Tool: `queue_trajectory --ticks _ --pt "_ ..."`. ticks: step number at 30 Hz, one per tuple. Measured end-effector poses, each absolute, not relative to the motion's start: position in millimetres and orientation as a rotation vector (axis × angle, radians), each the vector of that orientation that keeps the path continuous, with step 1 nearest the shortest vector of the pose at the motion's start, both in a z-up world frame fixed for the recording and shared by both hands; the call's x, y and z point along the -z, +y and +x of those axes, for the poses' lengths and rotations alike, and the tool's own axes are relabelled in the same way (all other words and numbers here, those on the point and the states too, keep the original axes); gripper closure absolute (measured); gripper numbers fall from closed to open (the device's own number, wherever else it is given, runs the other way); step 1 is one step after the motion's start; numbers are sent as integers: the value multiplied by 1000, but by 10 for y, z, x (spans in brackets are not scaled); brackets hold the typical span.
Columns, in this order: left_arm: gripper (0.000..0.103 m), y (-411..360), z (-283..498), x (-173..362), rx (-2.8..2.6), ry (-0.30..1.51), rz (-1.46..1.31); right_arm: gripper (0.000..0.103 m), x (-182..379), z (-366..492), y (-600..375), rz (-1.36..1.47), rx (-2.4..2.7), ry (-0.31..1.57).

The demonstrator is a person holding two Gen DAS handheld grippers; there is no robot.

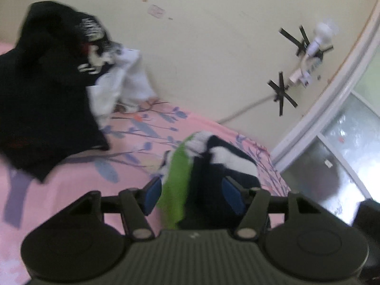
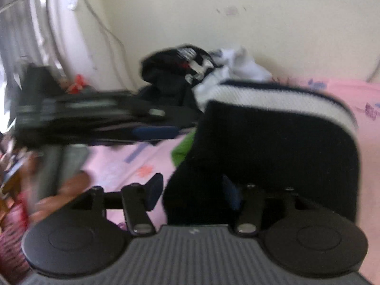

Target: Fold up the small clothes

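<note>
A small dark navy garment [image 1: 228, 159] with a white band and a green piece [image 1: 178, 178] lies bunched on the pink floral bedsheet [image 1: 71, 178]. My left gripper [image 1: 192, 193] straddles it; the blue pads [image 1: 152, 194] stand wide apart and do not squeeze the cloth. In the right wrist view the same garment [image 2: 273, 142] fills the middle, its white band on top. My right gripper [image 2: 192, 192] also has the garment between its jaws, with its left pad [image 2: 154, 190] just clear of the cloth. The left gripper [image 2: 166, 122] shows blurred at the garment's left side, held by a hand [image 2: 59, 190].
A pile of black and white clothes [image 1: 47, 95] sits against the cream wall [image 1: 213, 47] at the back of the bed, also seen as a heap [image 2: 178, 71]. A taped cable and bulb [image 1: 320, 33] hang on the wall. A window frame [image 1: 332, 83] borders the bed's end.
</note>
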State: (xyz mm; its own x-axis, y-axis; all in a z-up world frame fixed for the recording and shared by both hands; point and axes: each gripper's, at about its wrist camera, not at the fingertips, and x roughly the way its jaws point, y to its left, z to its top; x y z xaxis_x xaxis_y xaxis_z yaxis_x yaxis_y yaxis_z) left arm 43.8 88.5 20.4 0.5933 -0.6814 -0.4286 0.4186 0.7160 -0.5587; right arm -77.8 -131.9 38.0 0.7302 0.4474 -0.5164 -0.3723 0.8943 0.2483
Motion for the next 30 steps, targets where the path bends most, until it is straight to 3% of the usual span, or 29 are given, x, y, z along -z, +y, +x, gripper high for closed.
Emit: queue_trajectory --ticks 2,4,6,7,8,9,10,13,14,15,16,17,19,26,27,28,30 --pt "48 763 496 -208 660 685 -413 61 -589 -876 -1507 113 -390 532" --pt "51 658 558 -160 640 703 -394 68 -722 -750 -1701 153 -315 508" --pt "53 613 635 -36 597 759 -391 66 -692 -534 -1879 226 -282 531" --pt "51 610 664 25 586 776 -392 68 -599 -367 -1942 239 -260 571" --pt "45 593 680 86 570 784 -383 76 -397 -131 -1980 247 -221 660" --pt "40 560 698 142 551 793 -363 91 -209 47 -1997 257 -192 700" --pt "33 544 723 179 543 799 -361 97 -136 64 -2061 283 -194 660" --pt "31 645 785 171 558 847 -412 101 -252 50 -2253 409 -215 697" --pt "33 701 758 128 566 848 -424 99 -314 -51 -2304 406 -224 678" --pt "33 769 692 63 568 823 -423 75 -377 -185 -2342 403 -230 642" --pt "30 839 606 -2 570 787 -412 39 -420 -399 -2393 398 -231 579" --pt "22 888 537 -45 576 764 -403 34 -427 -571 -2463 389 -226 532" --pt "9 921 441 -86 605 761 -400 33 -348 -792 -2594 368 -234 531" --pt "3 451 410 161 651 868 -287 32 271 -650 -2654 566 -387 709" --pt "4 421 354 170 642 834 -278 33 298 -633 -2614 569 -409 678" --pt "4 386 311 171 633 819 -259 28 311 -581 -2548 570 -437 672" --pt "25 238 291 148 629 813 -209 37 284 -435 -2447 560 -425 671"
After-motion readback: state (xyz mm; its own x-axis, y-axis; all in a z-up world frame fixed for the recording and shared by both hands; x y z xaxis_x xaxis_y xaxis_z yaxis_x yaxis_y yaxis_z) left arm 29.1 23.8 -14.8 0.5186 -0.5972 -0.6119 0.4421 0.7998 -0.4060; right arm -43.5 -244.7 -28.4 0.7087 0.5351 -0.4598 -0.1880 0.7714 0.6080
